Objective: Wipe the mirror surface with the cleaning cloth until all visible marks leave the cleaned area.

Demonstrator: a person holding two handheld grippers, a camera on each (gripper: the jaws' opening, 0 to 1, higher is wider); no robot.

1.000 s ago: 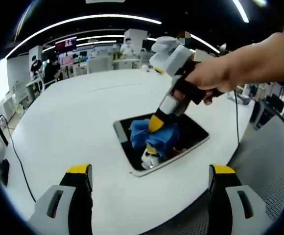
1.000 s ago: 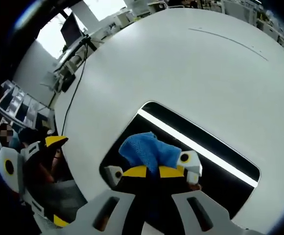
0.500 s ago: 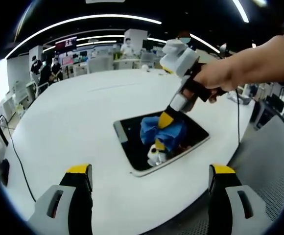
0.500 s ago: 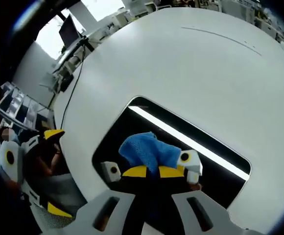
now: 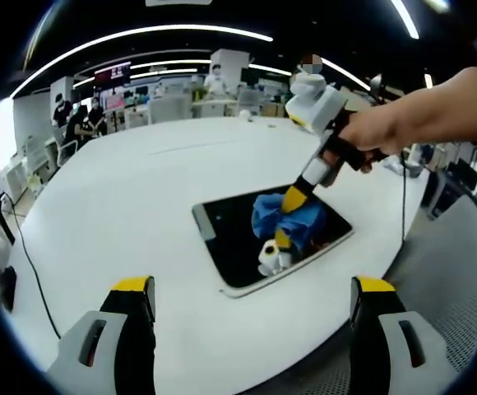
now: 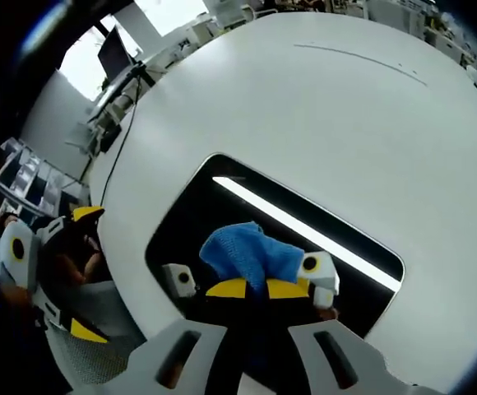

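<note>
The mirror lies flat on the white table, near the table's edge at about 5 o'clock in the left gripper view. The right gripper, jaws clamped together on the blue cloth, presses the cloth onto the glass toward the mirror's 3 o'clock end. Bare glass stays open toward 9 o'clock. The left gripper hangs apart from the mirror, jaws spread wide. Broad bare tabletop runs toward 11 o'clock.

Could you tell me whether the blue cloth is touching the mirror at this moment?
Touching. In the left gripper view the blue cloth, held by the right gripper, meets its own reflection on the mirror.
</note>
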